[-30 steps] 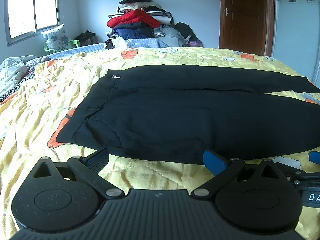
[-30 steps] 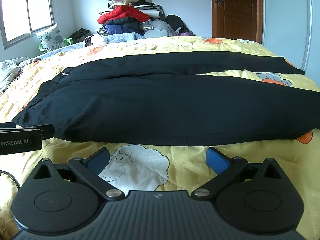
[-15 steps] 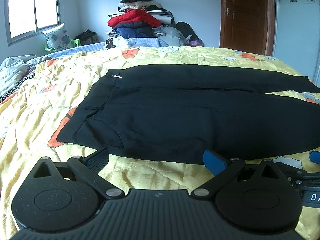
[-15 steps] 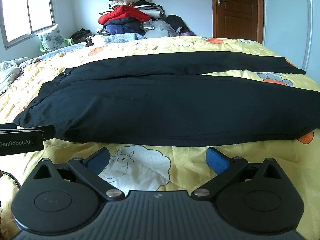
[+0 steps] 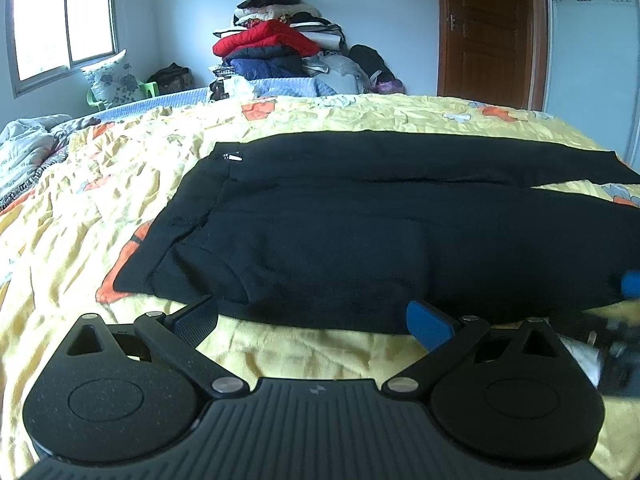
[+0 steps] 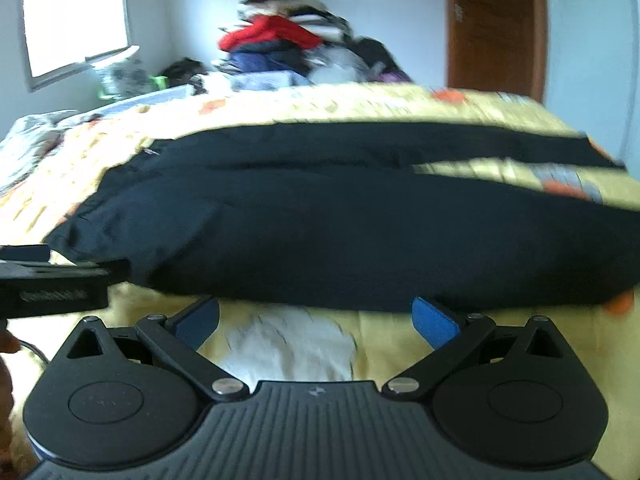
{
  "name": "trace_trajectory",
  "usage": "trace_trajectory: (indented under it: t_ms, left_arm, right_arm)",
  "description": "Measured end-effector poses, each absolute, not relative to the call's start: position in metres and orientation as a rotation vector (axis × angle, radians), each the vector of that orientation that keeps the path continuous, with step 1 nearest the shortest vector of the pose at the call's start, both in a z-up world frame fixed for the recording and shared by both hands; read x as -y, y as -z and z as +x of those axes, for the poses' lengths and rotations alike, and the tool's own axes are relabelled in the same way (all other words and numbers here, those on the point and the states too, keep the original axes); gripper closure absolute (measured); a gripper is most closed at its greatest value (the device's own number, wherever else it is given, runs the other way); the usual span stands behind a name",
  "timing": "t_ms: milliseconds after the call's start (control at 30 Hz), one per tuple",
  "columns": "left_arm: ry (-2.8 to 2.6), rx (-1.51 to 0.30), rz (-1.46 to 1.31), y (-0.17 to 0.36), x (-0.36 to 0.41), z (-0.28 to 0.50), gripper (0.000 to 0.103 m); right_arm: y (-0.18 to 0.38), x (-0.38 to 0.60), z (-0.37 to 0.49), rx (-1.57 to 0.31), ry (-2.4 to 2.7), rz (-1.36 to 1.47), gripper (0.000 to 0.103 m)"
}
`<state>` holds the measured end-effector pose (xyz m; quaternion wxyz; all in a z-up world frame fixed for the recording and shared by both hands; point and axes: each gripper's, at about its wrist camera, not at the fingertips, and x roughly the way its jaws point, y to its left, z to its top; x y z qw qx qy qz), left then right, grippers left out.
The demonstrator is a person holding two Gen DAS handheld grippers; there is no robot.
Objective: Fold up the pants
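- Black pants (image 5: 400, 232) lie flat on the yellow bed (image 5: 100, 208).
- Left tool (image 5: 312, 320) gapes wide, empty, near the pants' edge.
- Right tool (image 6: 316, 318) likewise spread, empty.

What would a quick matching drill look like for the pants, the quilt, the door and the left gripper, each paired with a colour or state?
Things:
1. pants
2. quilt
3. door
4. left gripper

Colour or state:
A. brown, shut
B. open, holding nothing
C. black, spread flat
D. yellow, wrinkled

Pairs: 1-C, 2-D, 3-A, 4-B
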<state>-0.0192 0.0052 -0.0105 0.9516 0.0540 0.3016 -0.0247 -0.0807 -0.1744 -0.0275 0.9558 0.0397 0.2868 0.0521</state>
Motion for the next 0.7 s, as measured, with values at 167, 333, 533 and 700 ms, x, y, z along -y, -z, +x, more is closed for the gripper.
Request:
trace_trajectory:
  t_ms: [167, 333, 533, 700]
  left_arm:
    - [0.051, -0.617, 0.105, -0.001, -0.011, -0.002, 0.001]
    - [0.006, -0.640, 0.082, -0.013, -0.025, 0.030, 0.001]
    - [-0.036, -0.651, 0.047, -0.030, -0.044, 0.078, 0.001]
    - [-0.065, -0.716, -0.001, -0.037, -0.057, 0.125, 0.001]
  right_arm:
    - [-0.001, 0.165, -0.047, -0.493, -0.260, -0.114, 0.000]
    - [-0.014, 0.155, 0.012, -0.455, -0.347, -0.335, 0.000]
    - [-0.021, 0.171, 0.122, -0.589, -0.515, -0.267, 0.000]
    - [-0.012, 0.171, 0.212, -0.708, -0.639, -0.208, 0.000]
